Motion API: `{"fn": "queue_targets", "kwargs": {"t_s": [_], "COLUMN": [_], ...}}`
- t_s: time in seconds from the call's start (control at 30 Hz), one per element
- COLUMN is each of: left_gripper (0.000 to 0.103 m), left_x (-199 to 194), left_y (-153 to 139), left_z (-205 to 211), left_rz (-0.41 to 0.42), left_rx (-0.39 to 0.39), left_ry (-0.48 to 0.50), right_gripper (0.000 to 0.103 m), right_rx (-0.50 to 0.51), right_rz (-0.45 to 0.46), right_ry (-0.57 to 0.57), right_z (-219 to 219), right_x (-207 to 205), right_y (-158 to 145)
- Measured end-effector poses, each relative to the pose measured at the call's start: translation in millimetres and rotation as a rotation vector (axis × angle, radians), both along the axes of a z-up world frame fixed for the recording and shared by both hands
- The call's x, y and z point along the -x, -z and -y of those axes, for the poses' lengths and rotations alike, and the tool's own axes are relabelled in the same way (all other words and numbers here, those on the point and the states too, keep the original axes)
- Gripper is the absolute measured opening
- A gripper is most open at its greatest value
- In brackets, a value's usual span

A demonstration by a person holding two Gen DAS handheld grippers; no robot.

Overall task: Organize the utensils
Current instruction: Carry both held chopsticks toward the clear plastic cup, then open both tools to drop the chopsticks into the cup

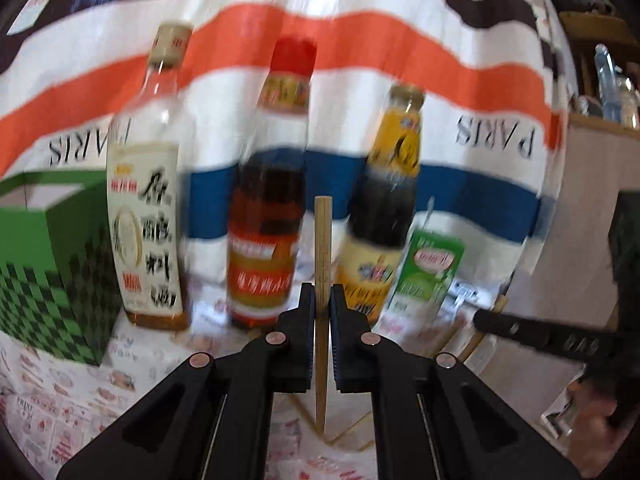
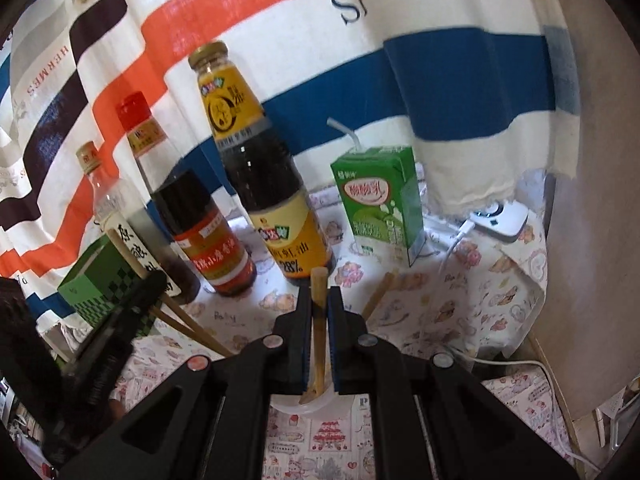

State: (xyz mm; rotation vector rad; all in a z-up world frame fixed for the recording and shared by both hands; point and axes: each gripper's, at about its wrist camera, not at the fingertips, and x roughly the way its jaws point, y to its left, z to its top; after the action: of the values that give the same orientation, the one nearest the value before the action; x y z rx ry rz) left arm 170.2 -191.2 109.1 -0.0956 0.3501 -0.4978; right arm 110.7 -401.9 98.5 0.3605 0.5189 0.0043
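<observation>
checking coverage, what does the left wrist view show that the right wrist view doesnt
Only the left wrist view: a shelf with glassware at far right. Only the right wrist view: a white charger with its cable. Both: three sauce bottles, the green carton, the green box, and each gripper, left gripper and right gripper, shut on a chopstick.

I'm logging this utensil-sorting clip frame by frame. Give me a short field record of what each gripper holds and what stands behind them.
left gripper: shut on a wooden chopstick, thick end pointing away
right gripper: shut on a second chopstick
loose chopsticks: lying on the patterned tablecloth
bottles: clear bottle, red-capped bottle, yellow-labelled dark bottle, all upright in a row
carton: green drink carton with straw, right of the bottles
box: green checked box, far left
backdrop: striped cloth
</observation>
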Motion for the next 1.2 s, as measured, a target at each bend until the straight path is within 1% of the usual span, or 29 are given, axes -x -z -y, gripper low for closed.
{"fn": "queue_targets", "kwargs": {"t_s": [0.07,0.13,0.23,0.27,0.3,0.33,0.37,0.4,0.43,0.47,0.53,0.57,0.6,0.63,0.67,0.73,0.8,0.87,0.93,1.0,1.1,1.2], "left_gripper": [0.007,0.008,0.009,0.013,0.017,0.026,0.033,0.034,0.040,0.053,0.068,0.069,0.070,0.072,0.076,0.081,0.085,0.094,0.100,0.101,0.102,0.103], "left_x": [-2.0,-3.6,-0.3,2.8,5.4,8.6,12.8,19.7,26.9,35.0,46.8,52.3,56.2,60.3,63.5,70.6,80.3,90.4,98.3,105.6,118.9,127.9], "left_y": [8.0,13.0,11.2,8.6,5.9,3.0,-0.4,-4.7,-9.6,-15.0,-24.2,-28.6,-31.7,-34.9,-37.4,-39.7,-39.3,-38.2,-37.9,-36.8,-34.0,-29.8], "left_z": [-2.4,-2.3,-2.2,-2.7,-3.0,-4.2,-6.9,-10.6,-16.2,-21.7,-31.8,-38.9,-45.7,-54.2,-62.5,-79.3,-98.1,-113.3,-125.2,-134.9,-150.1,-160.8], "left_rz": [-0.022,-0.045,-0.037,-0.027,-0.022,-0.015,-0.003,0.021,0.047,0.079,0.132,0.153,0.163,0.168,0.169,0.162,0.161,0.179,0.191,0.196,0.200,0.175], "left_rx": [-0.022,-0.070,-0.113,-0.122,-0.126,-0.125,-0.120,-0.112,-0.105,-0.100,-0.098,-0.092,-0.087,-0.084,-0.081,-0.069,-0.052,-0.066,-0.104,-0.133,-0.143,-0.137], "left_ry": [0.004,-0.021,-0.028,-0.024,-0.017,-0.013,-0.020,-0.037,-0.050,-0.065,-0.119,-0.142,-0.148,-0.154,-0.169,-0.203,-0.228,-0.263,-0.304,-0.342,-0.351,-0.361], "right_gripper": [0.008,0.008,0.008,0.010,0.019,0.032,0.037,0.038,0.040,0.042,0.052,0.053,0.057,0.063,0.065,0.074,0.077,0.081,0.087,0.093,0.093,0.093], "right_rx": [0.008,0.007,0.006,0.012,0.019,0.023,0.029,0.042,0.060,0.074,0.094,0.101,0.114,0.126,0.137,0.155,0.175,0.191,0.207,0.220,0.225,0.201], "right_rz": [-0.017,-0.027,-0.036,-0.040,-0.046,-0.050,-0.048,-0.043,-0.032,-0.019,0.014,0.026,0.043,0.061,0.084,0.122,0.142,0.155,0.165,0.176,0.173,0.135], "right_ry": [-0.009,-0.014,-0.016,-0.017,-0.017,-0.014,-0.007,0.002,0.000,-0.009,-0.011,-0.011,-0.013,-0.018,-0.027,-0.044,-0.082,-0.111,-0.114,-0.119,-0.171,-0.156], "right_z": [-1.5,-2.9,-4.7,-5.9,-7.7,-8.6,-10.0,-12.0,-15.4,-18.7,-24.7,-26.3,-29.7,-33.4,-38.0,-46.2,-56.9,-66.1,-75.2,-84.0,-97.5,-101.9], "right_x": [-2.8,-5.2,-7.5,-8.3,-9.2,-9.6,-9.0,-8.1,-5.7,-3.0,4.9,8.9,13.6,18.6,24.3,32.9,39.2,43.9,46.6,49.4,52.7,55.0], "right_y": [2.5,4.8,6.6,7.2,8.3,8.2,7.7,6.8,4.4,1.6,-4.6,-7.0,-10.6,-14.4,-18.6,-24.0,-26.0,-25.4,-23.7,-21.8,-16.5,-11.5]}}
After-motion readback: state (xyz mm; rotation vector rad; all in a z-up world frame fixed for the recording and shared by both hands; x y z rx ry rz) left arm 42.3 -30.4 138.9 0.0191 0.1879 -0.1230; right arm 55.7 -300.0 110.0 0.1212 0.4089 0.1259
